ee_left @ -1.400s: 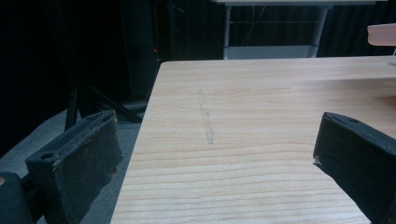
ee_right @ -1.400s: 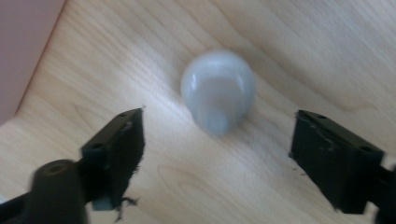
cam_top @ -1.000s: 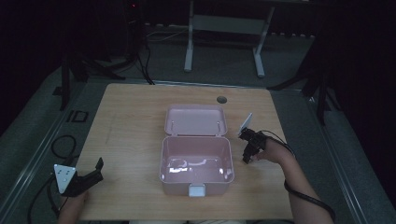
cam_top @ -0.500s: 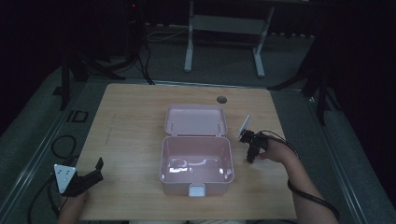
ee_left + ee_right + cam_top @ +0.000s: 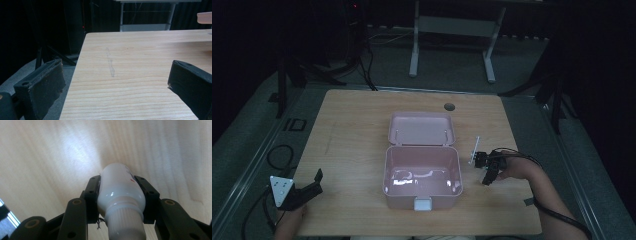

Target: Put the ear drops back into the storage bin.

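Right gripper (image 5: 120, 195): jaws pinched on a small white plastic bottle (image 5: 120, 192), ribbed cap toward the camera, rounded base pointing down at the tabletop; held just right of the pink box (image 5: 423, 175). Left gripper (image 5: 115, 85): jaws spread wide, nothing between them, resting at the table's near left corner, well apart from the box. Surface: light wooden table (image 5: 357, 130), dark room beyond. Pink box: lid (image 5: 421, 129) open and laid back; contents cannot be made out.
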### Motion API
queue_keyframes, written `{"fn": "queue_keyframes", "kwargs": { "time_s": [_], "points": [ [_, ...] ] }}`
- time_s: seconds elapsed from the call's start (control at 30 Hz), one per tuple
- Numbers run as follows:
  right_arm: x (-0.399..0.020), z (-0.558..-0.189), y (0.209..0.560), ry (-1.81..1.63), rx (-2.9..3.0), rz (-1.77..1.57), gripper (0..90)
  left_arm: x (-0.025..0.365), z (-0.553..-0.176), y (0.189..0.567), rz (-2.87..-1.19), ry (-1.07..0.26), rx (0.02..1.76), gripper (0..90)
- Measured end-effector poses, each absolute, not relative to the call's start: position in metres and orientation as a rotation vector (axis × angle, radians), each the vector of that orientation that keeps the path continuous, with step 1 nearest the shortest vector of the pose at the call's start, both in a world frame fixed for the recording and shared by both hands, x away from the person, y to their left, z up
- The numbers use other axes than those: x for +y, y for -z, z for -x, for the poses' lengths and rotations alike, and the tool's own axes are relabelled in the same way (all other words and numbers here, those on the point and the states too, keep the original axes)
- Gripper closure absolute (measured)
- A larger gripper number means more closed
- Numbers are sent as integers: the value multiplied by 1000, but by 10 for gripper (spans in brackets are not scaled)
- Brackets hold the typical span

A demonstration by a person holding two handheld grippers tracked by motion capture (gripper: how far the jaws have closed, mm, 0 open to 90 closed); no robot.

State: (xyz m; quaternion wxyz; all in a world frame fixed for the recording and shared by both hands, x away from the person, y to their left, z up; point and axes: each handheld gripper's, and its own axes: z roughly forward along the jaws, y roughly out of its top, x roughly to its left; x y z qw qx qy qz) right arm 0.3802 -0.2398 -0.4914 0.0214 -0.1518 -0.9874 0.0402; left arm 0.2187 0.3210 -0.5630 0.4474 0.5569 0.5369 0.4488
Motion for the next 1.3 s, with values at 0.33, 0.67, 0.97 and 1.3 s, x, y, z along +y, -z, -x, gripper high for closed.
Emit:
{"fn": "queue_keyframes", "kwargs": {
  "time_s": [0.33,0.67,0.97,1.3],
  "points": [
    [-237,-357,483,-149,-3148,200,595,321,-219,563,-1379,-1111,1329,10],
    [-230,-336,474,-149,-3169,-24,595,321,-219,563,-1378,-1112,1329,10],
    [-225,-330,463,-148,-3165,-79,595,321,-219,563,-1379,-1112,1330,10],
    [-216,-320,433,-149,-3148,-109,595,321,-219,563,-1378,-1113,1330,10]
  ]
}}
